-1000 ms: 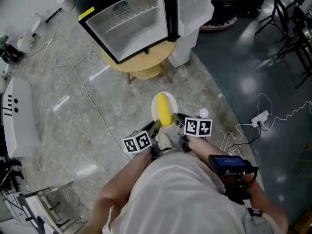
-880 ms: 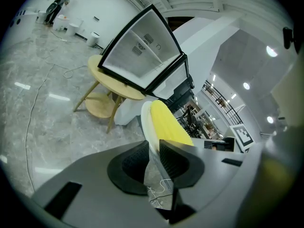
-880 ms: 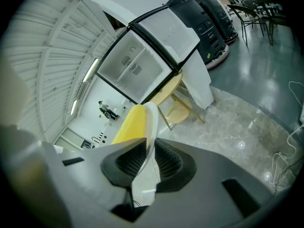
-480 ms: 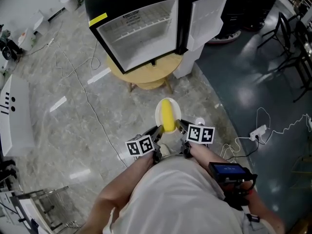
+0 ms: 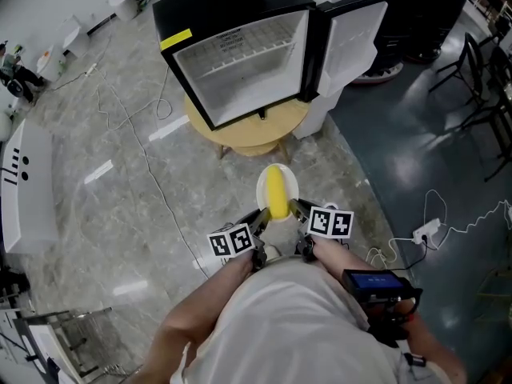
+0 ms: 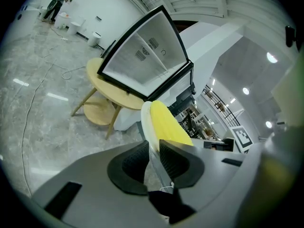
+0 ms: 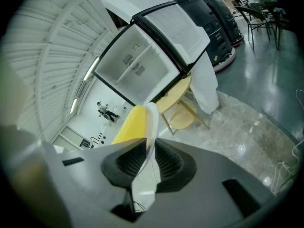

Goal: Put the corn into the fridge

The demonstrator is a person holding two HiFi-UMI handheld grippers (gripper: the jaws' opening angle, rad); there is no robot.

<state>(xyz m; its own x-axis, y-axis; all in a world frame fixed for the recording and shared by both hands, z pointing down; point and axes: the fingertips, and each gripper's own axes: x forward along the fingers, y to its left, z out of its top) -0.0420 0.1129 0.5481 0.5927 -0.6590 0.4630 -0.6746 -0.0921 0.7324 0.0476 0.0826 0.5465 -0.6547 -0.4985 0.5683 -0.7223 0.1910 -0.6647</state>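
A yellow corn cob (image 5: pixel 277 192) lies on a small white plate (image 5: pixel 262 185), carried above the floor in front of me. My left gripper (image 5: pixel 260 217) is shut on the plate's left rim (image 6: pixel 146 122), with the corn (image 6: pixel 168 125) just beyond its jaws. My right gripper (image 5: pixel 296 210) is shut on the right rim (image 7: pixel 151 122), the corn (image 7: pixel 130 125) lying left of it. Ahead stands a small black fridge (image 5: pixel 248 54) on a round wooden table (image 5: pixel 256 130). Its door (image 5: pixel 352 34) is swung open to the right, showing white wire shelves inside.
Cables (image 5: pixel 152 174) trail across the marble floor on the left. A power strip (image 5: pixel 424 232) with its cord lies at the right. Dark chairs (image 5: pixel 488 62) and a black cabinet (image 5: pixel 424 6) stand at the right; a white unit (image 5: pixel 24 182) lines the left edge.
Both grippers and the plate with the corn have moved forward toward the fridge, which now sits lower and larger in the head view. The grip on the plate is unchanged.
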